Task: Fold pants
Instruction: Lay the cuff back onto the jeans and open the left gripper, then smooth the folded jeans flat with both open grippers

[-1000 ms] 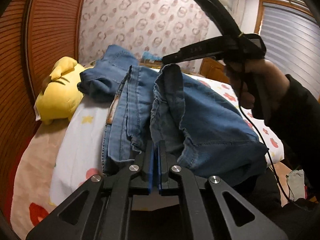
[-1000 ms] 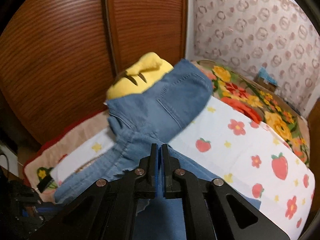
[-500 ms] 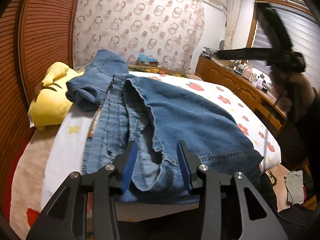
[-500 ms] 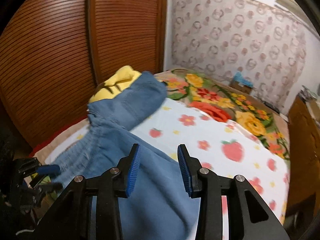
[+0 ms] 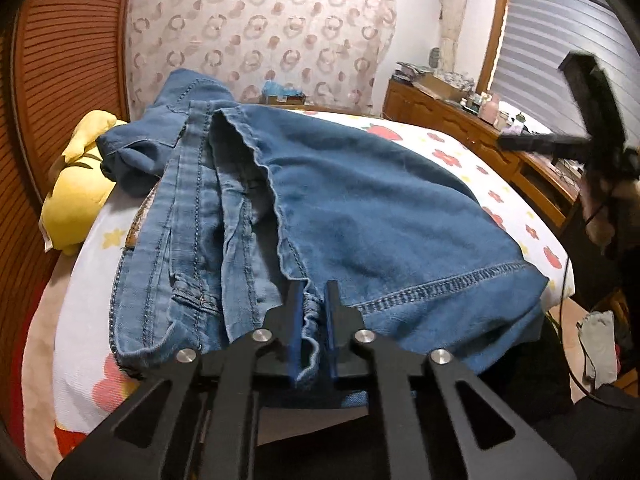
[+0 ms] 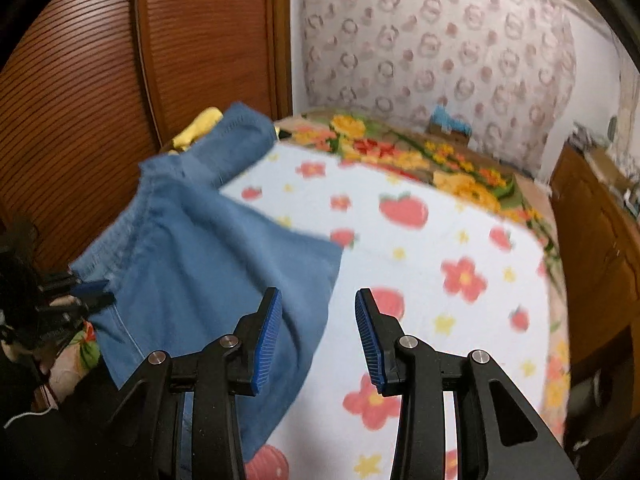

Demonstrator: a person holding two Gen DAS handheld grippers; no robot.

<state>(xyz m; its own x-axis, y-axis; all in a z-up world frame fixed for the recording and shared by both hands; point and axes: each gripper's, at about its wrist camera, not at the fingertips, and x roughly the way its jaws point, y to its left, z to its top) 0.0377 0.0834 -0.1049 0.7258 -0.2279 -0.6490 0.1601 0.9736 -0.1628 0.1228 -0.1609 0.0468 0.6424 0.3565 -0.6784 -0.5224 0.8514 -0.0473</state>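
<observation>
Blue denim pants (image 5: 352, 216) lie folded across the near part of a bed (image 6: 460, 248), which is covered by a white sheet printed with strawberries and flowers. The left hand-held gripper (image 5: 311, 308) is closed on a bunched hem edge of the pants at the near edge of the bed, with a ridge of cloth pinched between its blue pads (image 5: 295, 320). The right hand-held gripper (image 6: 318, 334) has its two fingers spread apart and holds nothing; it hovers above the bed near the side edge of the denim, its blue ribbed pads (image 6: 267, 344) facing each other over cloth on one side and sheet on the other. In the left wrist view it appears as a blurred dark shape at the right. A stitched hem runs along the near edge of the pants, and the lighter inner face of the fabric shows toward the left edge of the bed. The far end of the pants rests against a yellow plush toy (image 5: 76, 196) at the bed's far left corner. A floral blanket (image 6: 448, 160) lies across the far end of the bed. Reddish-brown slatted wardrobe doors (image 6: 120, 80) stand along the left side of the room, a ring-patterned wall covering (image 5: 260, 32) backs the bed, a wooden dresser (image 5: 480, 136) carrying small items stands along the right, and a window with blinds (image 5: 560, 48) sits above it.
</observation>
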